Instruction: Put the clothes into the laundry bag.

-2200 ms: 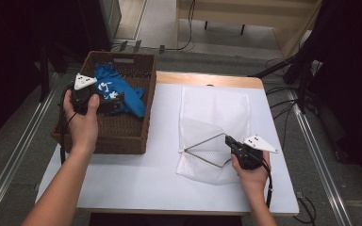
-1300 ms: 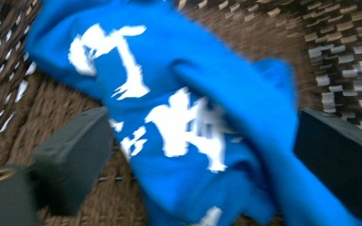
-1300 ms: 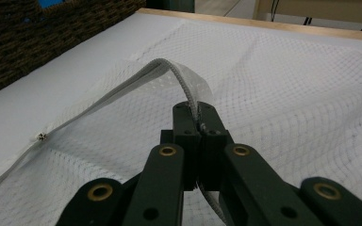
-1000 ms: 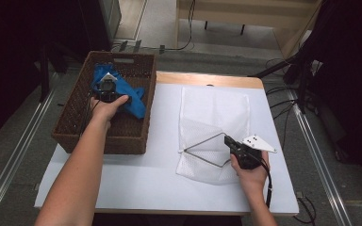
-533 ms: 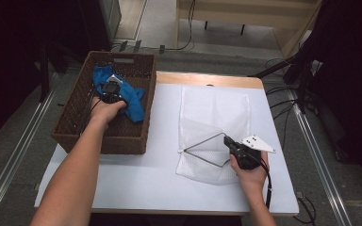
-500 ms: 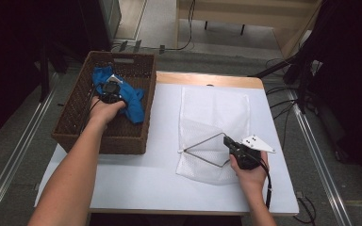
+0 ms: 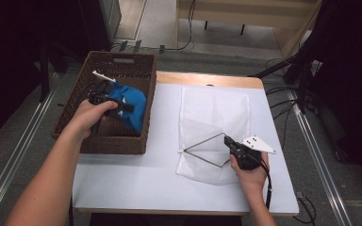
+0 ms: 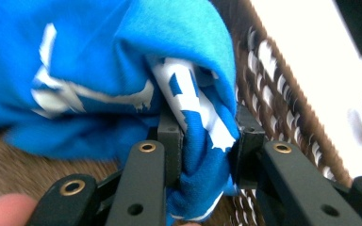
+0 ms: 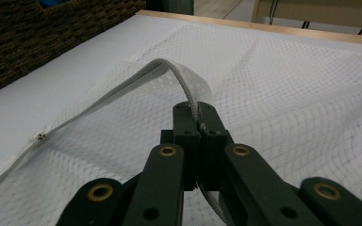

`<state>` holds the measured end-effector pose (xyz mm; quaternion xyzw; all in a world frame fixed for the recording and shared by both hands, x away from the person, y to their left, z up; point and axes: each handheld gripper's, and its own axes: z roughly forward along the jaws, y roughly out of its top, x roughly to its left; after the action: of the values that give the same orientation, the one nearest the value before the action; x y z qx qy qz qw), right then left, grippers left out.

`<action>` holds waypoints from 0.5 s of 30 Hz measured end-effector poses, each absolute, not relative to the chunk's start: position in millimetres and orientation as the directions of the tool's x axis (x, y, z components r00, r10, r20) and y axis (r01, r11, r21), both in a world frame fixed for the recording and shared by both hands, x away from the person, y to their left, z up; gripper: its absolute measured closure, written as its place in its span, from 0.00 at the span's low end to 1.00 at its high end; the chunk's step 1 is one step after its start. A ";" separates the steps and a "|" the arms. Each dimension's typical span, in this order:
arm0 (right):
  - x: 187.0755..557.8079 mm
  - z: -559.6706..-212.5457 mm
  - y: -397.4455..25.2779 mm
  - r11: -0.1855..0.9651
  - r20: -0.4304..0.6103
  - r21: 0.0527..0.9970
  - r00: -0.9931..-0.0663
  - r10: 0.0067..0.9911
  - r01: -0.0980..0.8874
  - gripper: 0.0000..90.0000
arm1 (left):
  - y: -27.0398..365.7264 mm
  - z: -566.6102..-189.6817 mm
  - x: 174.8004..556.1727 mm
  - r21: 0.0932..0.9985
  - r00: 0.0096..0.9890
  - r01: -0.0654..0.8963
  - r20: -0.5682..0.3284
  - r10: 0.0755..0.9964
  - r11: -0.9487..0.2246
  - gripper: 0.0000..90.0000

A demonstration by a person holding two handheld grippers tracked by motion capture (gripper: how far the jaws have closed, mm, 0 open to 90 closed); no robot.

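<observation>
Blue cloth (image 8: 122,61) is clamped between the left gripper (image 8: 206,141) jaws; right gripper (image 9: 199,123) jaws pinch the mesh bag (image 9: 273,80) edge.

the cloth (image 8: 122,61) is bright blue with white printed marks across it. the basket (image 7: 122,70) is dark brown wicker in a woven pattern. the mesh bag (image 9: 287,80) is white, a fine diamond net, with a white zip edge (image 9: 122,87). the desk (image 7: 136,174) has a white top and a light wood strip along its far edge. both the left tool (image 8: 205,141) and the right tool (image 9: 200,126) are black with brass-coloured rivets.
</observation>
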<state>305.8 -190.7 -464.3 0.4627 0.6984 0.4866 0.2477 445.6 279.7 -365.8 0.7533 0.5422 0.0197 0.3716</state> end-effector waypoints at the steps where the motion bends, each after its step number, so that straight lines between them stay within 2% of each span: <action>1: 306.2 -464.4 -191.4 0.100 0.101 0.910 -0.448 0.888 0.403 1.00 | 287.1 -364.1 450.1 0.656 0.291 0.753 -0.267 0.919 -0.048 0.77; 2: 306.2 -464.4 -191.4 0.100 0.101 0.910 -0.448 0.888 0.403 1.00 | 287.1 -364.1 450.1 0.656 0.291 0.753 -0.267 0.919 -0.048 0.77; 3: 306.8 -465.2 -191.1 0.099 0.101 0.910 -0.446 0.889 0.403 1.00 | 294.6 -369.9 457.4 0.682 0.193 0.730 -0.253 0.948 0.034 0.76; 4: 306.8 -465.2 -191.1 0.099 0.101 0.910 -0.446 0.889 0.403 1.00 | 294.6 -369.9 457.4 0.682 0.193 0.730 -0.253 0.948 0.034 0.76; 7: 307.0 -467.0 -189.3 0.114 0.090 0.907 -0.451 0.888 0.405 1.00 | 300.2 -388.0 471.8 0.677 0.101 0.731 -0.232 0.968 0.086 0.70; 9: 306.9 -467.1 -189.4 0.115 0.088 0.907 -0.451 0.888 0.405 1.00 | 302.8 -399.2 479.1 0.674 0.056 0.734 -0.183 0.982 0.083 0.66; 10: 306.9 -467.1 -190.0 0.115 0.088 0.907 -0.451 0.888 0.405 1.00 | 303.5 -403.1 482.4 0.673 0.038 0.735 -0.161 0.986 0.082 0.60; 11: 307.8 -467.7 -191.5 0.114 0.087 0.909 -0.450 0.889 0.401 1.00 | 304.2 -408.8 488.9 0.654 0.019 0.752 -0.140 0.990 0.078 0.44; 12: 307.8 -467.7 -191.5 0.114 0.087 0.909 -0.450 0.889 0.401 1.00 | 304.2 -408.8 488.9 0.654 0.019 0.752 -0.140 0.990 0.078 0.35; 13: 308.2 -468.1 -192.0 0.112 0.090 0.908 -0.449 0.889 0.403 1.00 | 304.5 -411.0 491.7 0.636 0.011 0.768 -0.132 0.991 0.077 0.35; 15: 308.7 -469.7 -192.0 0.110 0.096 0.905 -0.447 0.889 0.412 1.00 | 302.9 -415.8 496.2 0.599 -0.004 0.798 -0.094 0.996 0.060 0.17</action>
<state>308.7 -192.0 -469.7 0.4631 0.7023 0.4800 0.2486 496.2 302.9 -415.8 0.6579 0.6817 0.1931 0.2552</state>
